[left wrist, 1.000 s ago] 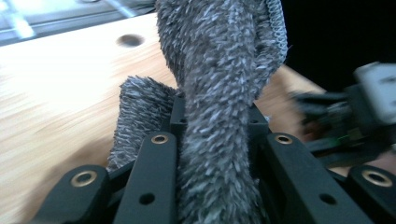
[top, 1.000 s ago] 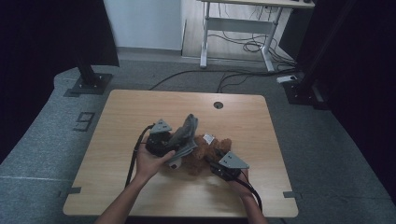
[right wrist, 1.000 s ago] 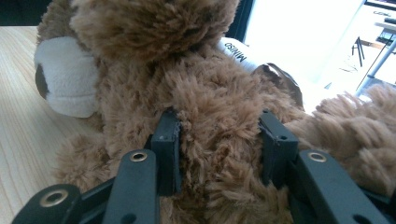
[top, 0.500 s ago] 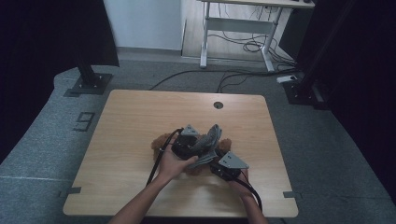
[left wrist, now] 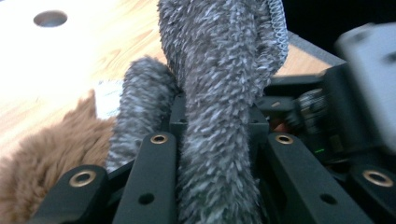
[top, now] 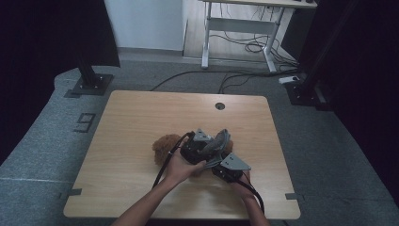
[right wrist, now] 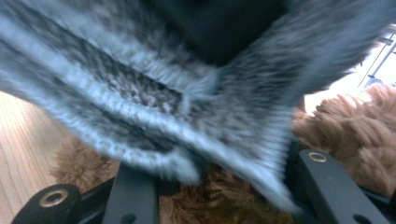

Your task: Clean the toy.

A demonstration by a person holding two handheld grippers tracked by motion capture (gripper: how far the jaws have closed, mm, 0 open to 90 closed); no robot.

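A: What are the left tongs (top: 214,149) doing?

B: They are clamped on a grey fuzzy cloth (left wrist: 219,93). In the left gripper view the cloth runs up between the two black jaws, pinched tight, with a ribbed edge at its top. From above, the cloth (top: 219,141) sticks up just past those tongs.

A: And the right tongs (top: 221,165)?

B: They sit just beside the left ones, on the person's side, nearly touching them. In the right gripper view the grey cloth (right wrist: 154,93) hangs blurred across the gap between the jaws, which stand partly apart. Whether the pads press on it I cannot tell.

A: Anything else close by?

B: A brown furry toy (top: 165,146) lies on the bench just left of the left tongs and partly under both. The left gripper view shows its fur (left wrist: 42,158) below and left of the jaws, with a small white tag (left wrist: 108,97) beside it. The right gripper view shows the brown fur (right wrist: 355,135) behind the cloth.

A: The surface?

B: A pale wooden bench (top: 136,113) with rounded corners and a round cable hole (top: 219,106) well beyond the tongs, near the far edge.

A: The room?

B: Grey carpet floor (top: 42,141) with a marking (top: 83,122) to the left of the bench, black stand bases (top: 91,84) at both far sides, dark curtains, and a white-legged desk (top: 235,28) with loose cables (top: 244,47) behind.
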